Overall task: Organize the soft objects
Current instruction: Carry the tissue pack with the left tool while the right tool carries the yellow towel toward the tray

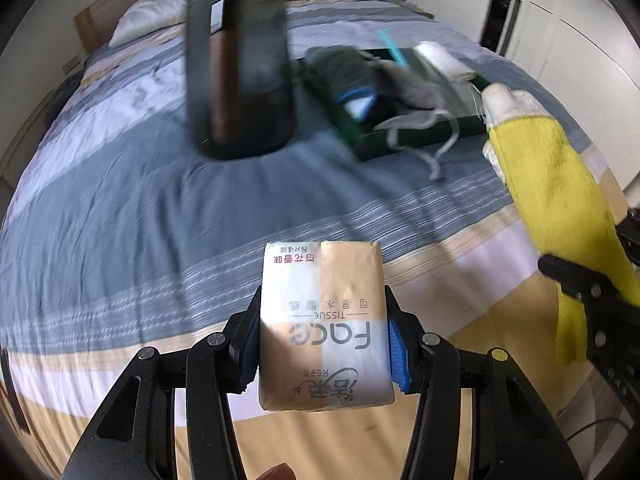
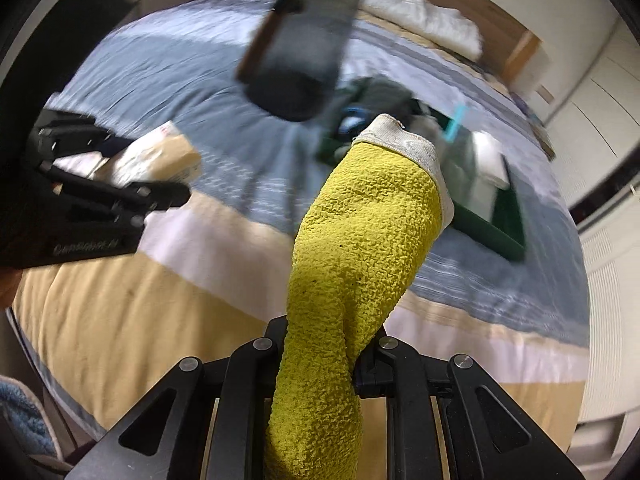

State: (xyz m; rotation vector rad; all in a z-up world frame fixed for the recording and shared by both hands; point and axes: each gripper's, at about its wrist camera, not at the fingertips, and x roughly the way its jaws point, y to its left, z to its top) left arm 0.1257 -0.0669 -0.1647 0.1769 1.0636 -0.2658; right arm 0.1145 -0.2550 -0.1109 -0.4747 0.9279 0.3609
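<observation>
My left gripper (image 1: 322,344) is shut on a tan and white pack of face tissues (image 1: 324,324) and holds it above the bed. The pack also shows in the right wrist view (image 2: 160,156), in the left gripper (image 2: 120,196). My right gripper (image 2: 324,344) is shut on a yellow sock with a white cuff (image 2: 360,248); the sock sticks out forward and hides the fingertips. The sock also shows at the right in the left wrist view (image 1: 552,184). A dark green tray (image 1: 400,140) lies on the bed ahead, holding dark and grey soft items and a white roll (image 1: 444,60).
The bed has a blue, white and tan striped cover (image 1: 160,208), with pillows (image 1: 148,20) at the headboard. A dark blurred bar (image 1: 240,60) hangs in front of the lens. White wardrobes (image 1: 560,20) stand to the right. A blue towel (image 2: 20,416) lies at lower left.
</observation>
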